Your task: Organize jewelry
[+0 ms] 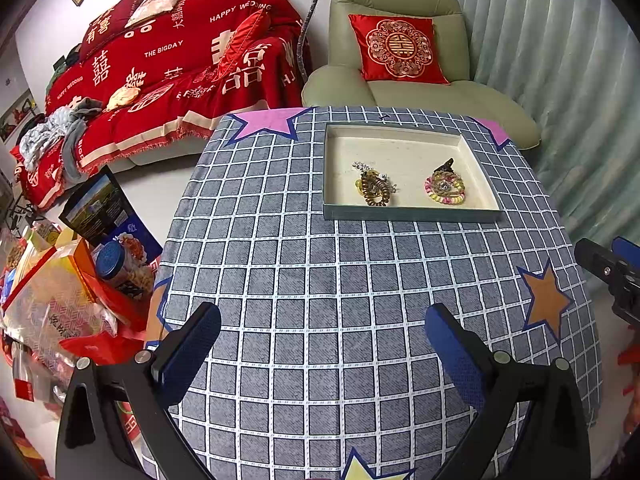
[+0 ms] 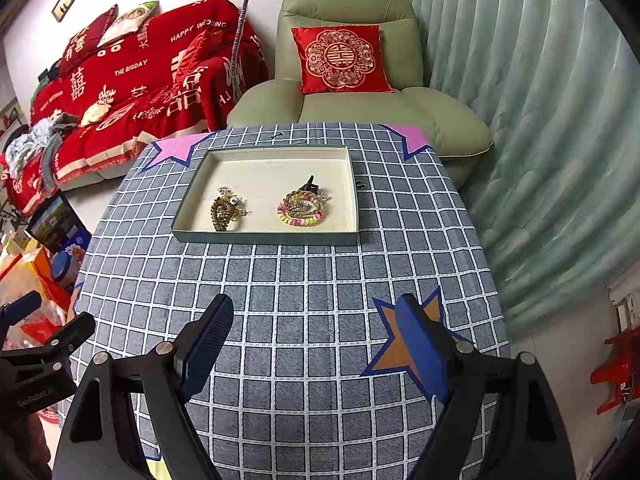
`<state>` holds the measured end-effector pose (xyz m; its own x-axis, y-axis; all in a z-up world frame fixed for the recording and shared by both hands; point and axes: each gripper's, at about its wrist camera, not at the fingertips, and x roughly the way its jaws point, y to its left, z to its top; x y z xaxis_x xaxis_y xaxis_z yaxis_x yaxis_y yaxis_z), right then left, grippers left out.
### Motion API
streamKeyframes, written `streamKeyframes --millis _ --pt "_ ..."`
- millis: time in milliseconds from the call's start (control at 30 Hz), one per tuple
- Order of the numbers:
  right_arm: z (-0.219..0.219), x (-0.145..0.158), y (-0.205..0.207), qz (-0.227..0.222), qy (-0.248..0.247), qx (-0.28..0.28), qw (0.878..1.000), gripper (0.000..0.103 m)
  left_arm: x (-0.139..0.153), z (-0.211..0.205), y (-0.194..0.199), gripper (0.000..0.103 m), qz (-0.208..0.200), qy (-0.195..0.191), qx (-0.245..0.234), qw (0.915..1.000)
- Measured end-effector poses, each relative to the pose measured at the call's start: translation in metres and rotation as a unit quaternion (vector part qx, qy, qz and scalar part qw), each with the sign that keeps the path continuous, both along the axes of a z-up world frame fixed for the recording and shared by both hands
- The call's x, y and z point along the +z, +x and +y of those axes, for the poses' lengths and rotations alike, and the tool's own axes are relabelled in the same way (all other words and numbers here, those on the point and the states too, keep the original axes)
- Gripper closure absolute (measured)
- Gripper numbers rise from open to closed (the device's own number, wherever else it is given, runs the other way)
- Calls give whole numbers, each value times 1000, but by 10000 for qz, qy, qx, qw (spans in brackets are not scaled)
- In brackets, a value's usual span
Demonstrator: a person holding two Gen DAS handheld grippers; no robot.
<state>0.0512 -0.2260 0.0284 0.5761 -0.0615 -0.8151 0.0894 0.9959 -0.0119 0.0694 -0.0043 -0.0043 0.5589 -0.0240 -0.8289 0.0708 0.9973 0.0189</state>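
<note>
A shallow grey-walled cardboard tray with a cream floor (image 1: 412, 214) sits toward the far edge of the grey checked tablecloth (image 1: 320, 280). It holds a brown coiled hair-tie cluster (image 1: 374, 188) on its left and a ring of pastel beaded bracelets (image 1: 445, 189) on its right, apart. The broad near cloth lies bare. The left gripper (image 1: 322, 344) and right gripper (image 2: 316, 340) hover there, jaws wide, empty. The red sofa throw (image 1: 168, 68) reads "HAPPY WEDDING" and "THE BIGDAY".
</note>
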Motion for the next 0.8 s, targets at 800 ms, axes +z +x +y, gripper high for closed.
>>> streamKeyframes --millis 800 --pt "-3 -5 -3 99 24 56 9999 18 -1 -5 1 0 72 -138 -48 9999"
